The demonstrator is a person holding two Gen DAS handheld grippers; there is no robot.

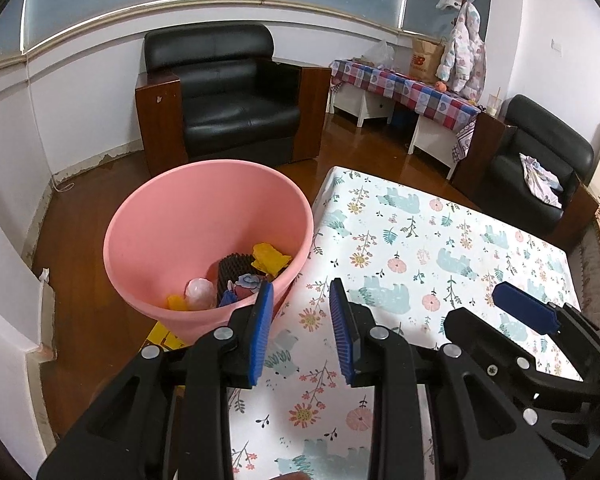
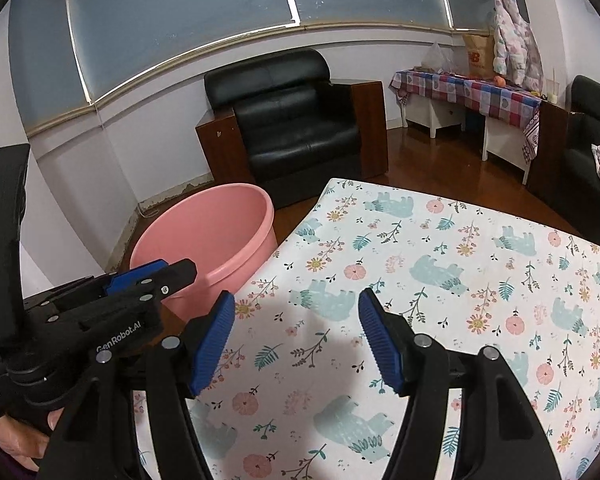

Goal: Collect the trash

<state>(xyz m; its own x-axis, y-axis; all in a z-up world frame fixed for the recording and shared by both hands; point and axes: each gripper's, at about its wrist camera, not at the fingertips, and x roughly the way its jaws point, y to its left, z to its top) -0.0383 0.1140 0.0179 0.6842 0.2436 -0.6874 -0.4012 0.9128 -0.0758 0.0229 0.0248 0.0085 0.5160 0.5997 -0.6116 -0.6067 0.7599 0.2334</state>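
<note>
Left wrist view shows the pink bin [image 1: 208,240] standing on the floor against the table's left edge, with yellow scraps [image 1: 270,258], a dark ridged piece and other bits already inside. Beside it, the left gripper [image 1: 302,326] hangs over the floral tablecloth [image 1: 420,240], jaws spread, nothing between them. Further right, the right gripper [image 2: 296,340] is likewise parted and empty above the cloth. No trash shows on the visible tabletop, so collection looks all but done; any next move calls for finding a remaining piece.
</note>
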